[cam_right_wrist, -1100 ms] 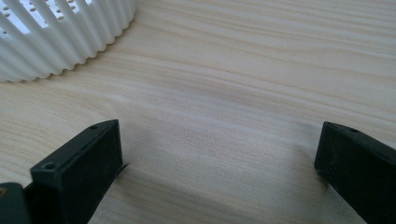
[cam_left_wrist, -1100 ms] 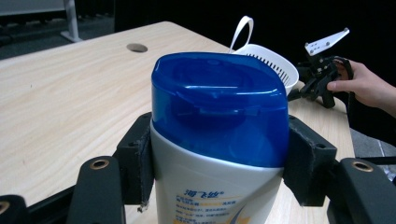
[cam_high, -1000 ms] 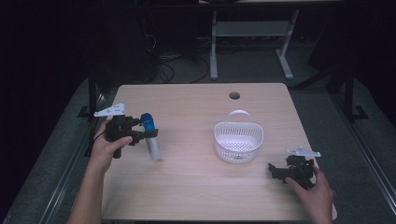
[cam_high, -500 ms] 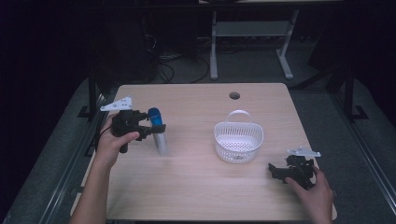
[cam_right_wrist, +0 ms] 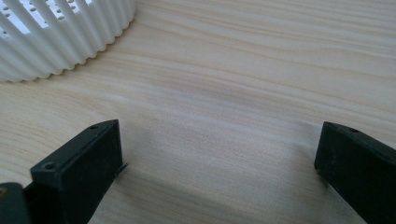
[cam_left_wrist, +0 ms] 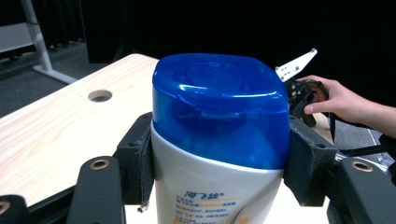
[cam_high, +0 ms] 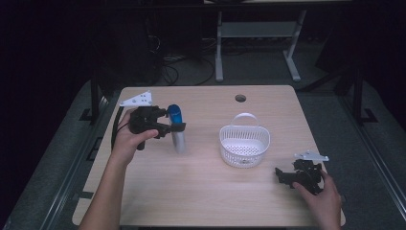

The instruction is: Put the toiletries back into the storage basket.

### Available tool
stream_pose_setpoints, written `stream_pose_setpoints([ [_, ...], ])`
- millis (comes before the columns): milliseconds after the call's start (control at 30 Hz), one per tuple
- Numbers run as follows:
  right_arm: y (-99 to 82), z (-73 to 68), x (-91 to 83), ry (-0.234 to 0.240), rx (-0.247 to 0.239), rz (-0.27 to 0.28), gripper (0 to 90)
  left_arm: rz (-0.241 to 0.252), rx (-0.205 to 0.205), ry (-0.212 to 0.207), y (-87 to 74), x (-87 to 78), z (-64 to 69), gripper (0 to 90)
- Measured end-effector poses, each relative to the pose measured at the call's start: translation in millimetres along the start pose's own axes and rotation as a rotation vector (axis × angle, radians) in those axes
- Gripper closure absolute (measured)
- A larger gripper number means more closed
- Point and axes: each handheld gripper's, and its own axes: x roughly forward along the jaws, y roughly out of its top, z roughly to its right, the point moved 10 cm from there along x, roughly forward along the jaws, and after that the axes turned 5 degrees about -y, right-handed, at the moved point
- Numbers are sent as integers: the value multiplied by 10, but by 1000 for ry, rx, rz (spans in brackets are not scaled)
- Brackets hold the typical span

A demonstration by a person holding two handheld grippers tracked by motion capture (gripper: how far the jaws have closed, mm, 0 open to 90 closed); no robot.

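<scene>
While the left gripper [cam_high: 173,125] clamps its jaws on a blue-capped white bottle [cam_high: 176,129] left of centre in the high view, a white basket [cam_high: 244,146] sits mid-frame. Lower right, the right gripper [cam_high: 282,175] rests on the table [cam_high: 201,191], jaws wide apart.

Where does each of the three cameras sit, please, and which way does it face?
High view: above the person's side, looking forward and down on the light wooden table; both forearms enter.
Left gripper view: rides the left gripper, clamping the blue-capped white bottle; right hand beyond.
Right gripper view: rides the open right gripper, low over tabletop.
Shared: white ribbed plastic basket.
</scene>
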Motion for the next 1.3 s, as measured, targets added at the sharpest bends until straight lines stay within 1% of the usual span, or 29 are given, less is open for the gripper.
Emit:
stream_pose_setpoints([
  [467, -1, -1, -1, 1, 1, -1, 5, 15, 45, -46, 258, 305, 119, 367],
  [533, 0, -1, -1, 1, 0, 0, 5, 15, 53, -53, 308, 358, 139, 367],
  [767, 0, -1, -1, 1, 0, 0, 5, 15, 68, -74, 408, 468, 189, 367],
  [867, 0, -1, -1, 1, 0, 0, 5, 10, 81, -80, 457, 521, 205, 367],
  [967, 1, 0, -1, 0, 0, 0, 4, 15, 87, -90, 509, 586, 229, 367],
  [1000, 0, -1, -1, 0, 1, 1, 5, 13, 89, -94, 532, 632, 242, 367],
  [1033, 0, -1, -1, 0, 1, 1, 5, 13, 89, -94, 532, 632, 242, 367],
  [1167, 0, -1, -1, 0, 1, 0, 4, 12, 100, -101, 567, 732, 261, 367],
  [1300, 0, 0, -1, 0, 0, 1, 5, 19, 99, -112, 601, 836, 295, 367],
])
